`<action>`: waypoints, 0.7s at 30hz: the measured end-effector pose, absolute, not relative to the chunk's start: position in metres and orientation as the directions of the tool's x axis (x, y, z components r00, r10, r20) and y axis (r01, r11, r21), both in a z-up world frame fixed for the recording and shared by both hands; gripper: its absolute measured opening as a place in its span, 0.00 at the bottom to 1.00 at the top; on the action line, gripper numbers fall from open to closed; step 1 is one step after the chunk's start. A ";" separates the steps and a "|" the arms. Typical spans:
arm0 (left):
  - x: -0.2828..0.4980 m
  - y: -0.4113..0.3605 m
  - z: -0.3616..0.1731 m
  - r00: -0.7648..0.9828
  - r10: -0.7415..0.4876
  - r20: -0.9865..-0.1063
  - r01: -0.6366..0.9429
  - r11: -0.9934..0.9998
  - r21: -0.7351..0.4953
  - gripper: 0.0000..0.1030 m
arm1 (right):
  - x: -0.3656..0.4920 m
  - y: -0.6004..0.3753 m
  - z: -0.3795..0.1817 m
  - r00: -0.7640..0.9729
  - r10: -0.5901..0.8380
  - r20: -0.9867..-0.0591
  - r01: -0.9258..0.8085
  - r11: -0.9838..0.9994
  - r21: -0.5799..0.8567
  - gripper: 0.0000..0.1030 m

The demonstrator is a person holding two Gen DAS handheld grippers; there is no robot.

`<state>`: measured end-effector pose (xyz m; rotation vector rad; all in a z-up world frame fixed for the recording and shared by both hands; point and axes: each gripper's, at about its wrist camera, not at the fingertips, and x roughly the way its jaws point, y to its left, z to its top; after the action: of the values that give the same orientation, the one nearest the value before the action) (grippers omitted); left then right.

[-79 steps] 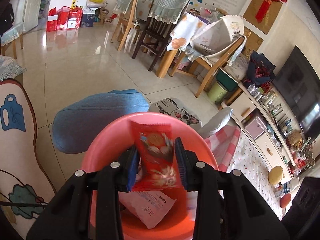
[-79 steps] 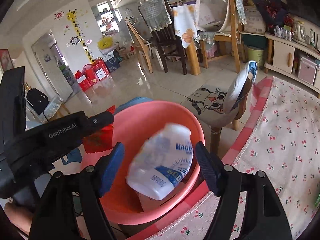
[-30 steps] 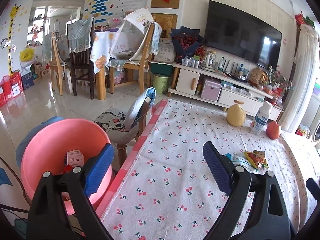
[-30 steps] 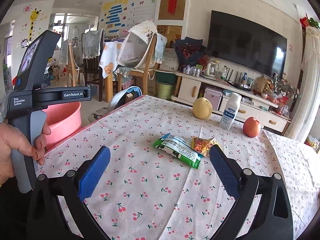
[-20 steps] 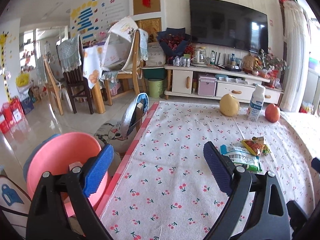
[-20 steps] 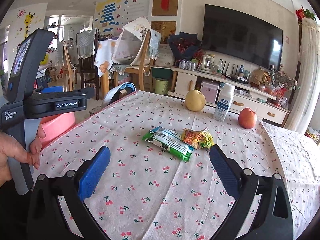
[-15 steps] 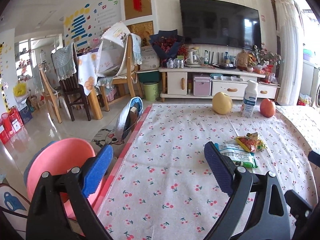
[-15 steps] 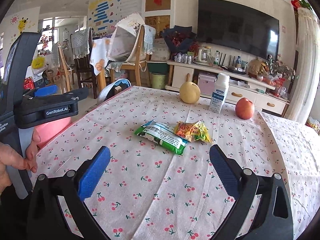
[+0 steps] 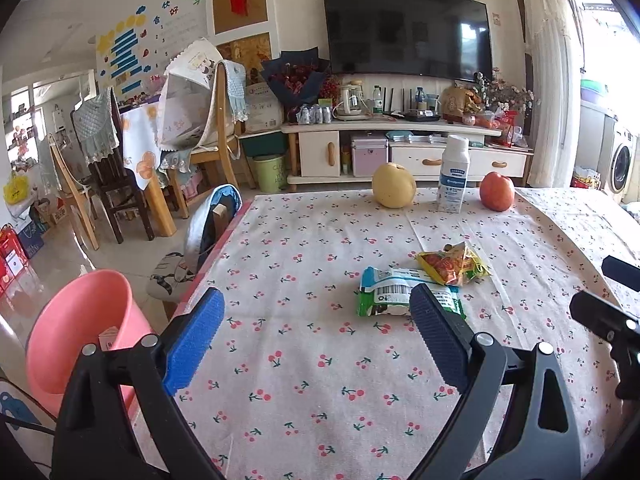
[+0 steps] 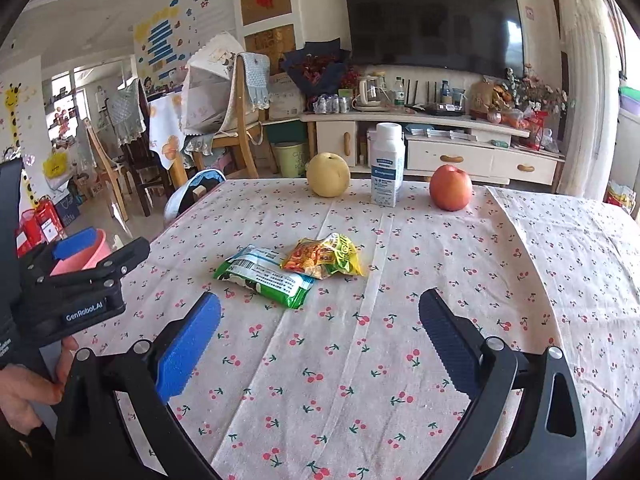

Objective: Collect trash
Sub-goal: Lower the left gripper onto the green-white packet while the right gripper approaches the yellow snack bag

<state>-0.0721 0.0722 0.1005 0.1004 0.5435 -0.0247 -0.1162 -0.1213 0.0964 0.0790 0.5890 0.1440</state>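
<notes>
Cherry-printed cloth covers the tabletop (image 9: 320, 360), and most of it lies bare: a wide open stretch runs from the near edge up to the two wrappers near the middle. The green wrapper (image 10: 264, 276) and the orange-yellow wrapper (image 10: 324, 258) lie touching, the orange one toward the far edge. Along the far edge stand a yellow pear (image 10: 328, 180), a white bottle (image 10: 386, 166) and a red apple (image 10: 450, 188), spaced apart. Off the left edge a pink basin (image 9: 76, 332) sits lower than the tabletop, beside a small chair (image 9: 212, 220).

The left tongs (image 9: 316, 340) hover over the near-left part, released and empty, with the green wrapper just past the right fingertip. The right tongs (image 10: 320, 344) are also spread wide and empty, aimed at the wrappers. A hand (image 10: 28, 392) grips the left tool's handle at the left edge.
</notes>
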 end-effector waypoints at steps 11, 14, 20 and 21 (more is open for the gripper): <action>-0.053 0.048 0.083 0.817 -0.073 -0.572 0.118 0.992 0.041 0.92 | -0.086 -0.169 0.097 0.795 0.128 -0.593 -0.046 0.987 0.151 0.95; -0.047 0.042 0.079 0.800 -0.107 -0.590 0.152 0.988 0.027 0.92 | -0.075 -0.168 0.094 0.788 0.117 -0.604 -0.055 0.991 0.120 0.95; -0.029 0.029 0.067 0.756 -0.159 -0.635 0.198 0.980 -0.009 0.91 | -0.044 -0.166 0.080 0.757 0.184 -0.627 -0.096 0.981 0.171 0.95; -0.025 0.027 0.065 0.750 -0.163 -0.641 0.206 0.979 -0.008 0.91 | -0.038 -0.166 0.077 0.746 0.201 -0.635 -0.101 0.977 0.190 0.95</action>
<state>-0.0254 0.0266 0.0651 0.0642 0.6939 -0.2018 -0.0377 -0.1656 0.0770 0.1465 0.7097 0.1657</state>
